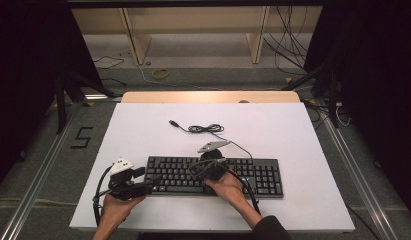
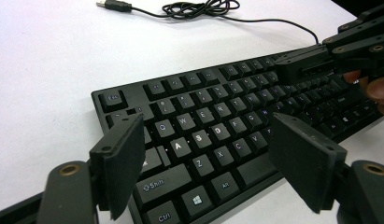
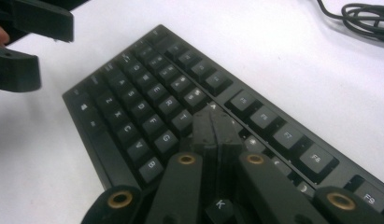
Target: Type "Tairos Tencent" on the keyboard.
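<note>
Right hand-held gripper (image 3: 213, 128), jaws closed and empty, should press the black plastic keyboard (image 1: 215, 176) squarely; left hand-held gripper (image 2: 206, 158) hovers wide open.

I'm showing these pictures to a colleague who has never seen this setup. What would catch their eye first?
Probably the black keyboard, lying near the front edge of the white table. Next, the right gripper, jaws shut, tips down on the keys mid-keyboard, and the left gripper, jaws open at the keyboard's left end. Behind lies the coiled USB cable.
</note>
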The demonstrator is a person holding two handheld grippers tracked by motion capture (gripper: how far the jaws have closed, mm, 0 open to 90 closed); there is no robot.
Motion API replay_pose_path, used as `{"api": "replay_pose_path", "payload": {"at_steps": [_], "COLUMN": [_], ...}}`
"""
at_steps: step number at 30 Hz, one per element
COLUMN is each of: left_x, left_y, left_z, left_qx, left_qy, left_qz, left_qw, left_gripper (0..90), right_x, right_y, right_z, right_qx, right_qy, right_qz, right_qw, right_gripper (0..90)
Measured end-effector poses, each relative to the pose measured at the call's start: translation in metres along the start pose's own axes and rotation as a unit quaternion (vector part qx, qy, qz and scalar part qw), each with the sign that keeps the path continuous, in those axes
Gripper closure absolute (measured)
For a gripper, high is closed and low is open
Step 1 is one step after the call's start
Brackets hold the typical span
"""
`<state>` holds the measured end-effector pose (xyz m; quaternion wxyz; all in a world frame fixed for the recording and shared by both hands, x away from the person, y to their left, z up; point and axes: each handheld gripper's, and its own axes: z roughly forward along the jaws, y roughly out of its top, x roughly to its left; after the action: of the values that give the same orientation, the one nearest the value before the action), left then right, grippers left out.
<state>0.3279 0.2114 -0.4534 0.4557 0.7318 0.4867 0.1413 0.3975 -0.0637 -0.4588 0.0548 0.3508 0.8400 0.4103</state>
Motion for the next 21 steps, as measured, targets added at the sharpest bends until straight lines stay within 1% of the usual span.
{"api": "replay_pose_path", "payload": {"at_steps": [5,15,21], "left_x": [0.0,0.001,0.001], "left_y": [0.0,0.0,0.0], "left_z": [0.0,-0.001,-0.001], "left_qx": [-0.001,-0.001,-0.001], "left_qy": [0.0,0.001,0.001], "left_qz": [-0.001,-0.003,-0.002], "left_qw": [1.0,1.0,1.0], "left_gripper": [26.8,26.8,26.8], "right_x": [-0.003,-0.013,-0.018], "right_y": [-0.002,-0.01,-0.015], "right_z": [0.002,-0.003,-0.006], "right_qx": [0.009,0.02,0.023], "right_qy": [-0.016,-0.042,-0.053], "right_qz": [0.001,0.003,0.007], "right_qw": [0.9998,0.9989,0.9983], "right_gripper": [90.0,90.0,90.0]}}
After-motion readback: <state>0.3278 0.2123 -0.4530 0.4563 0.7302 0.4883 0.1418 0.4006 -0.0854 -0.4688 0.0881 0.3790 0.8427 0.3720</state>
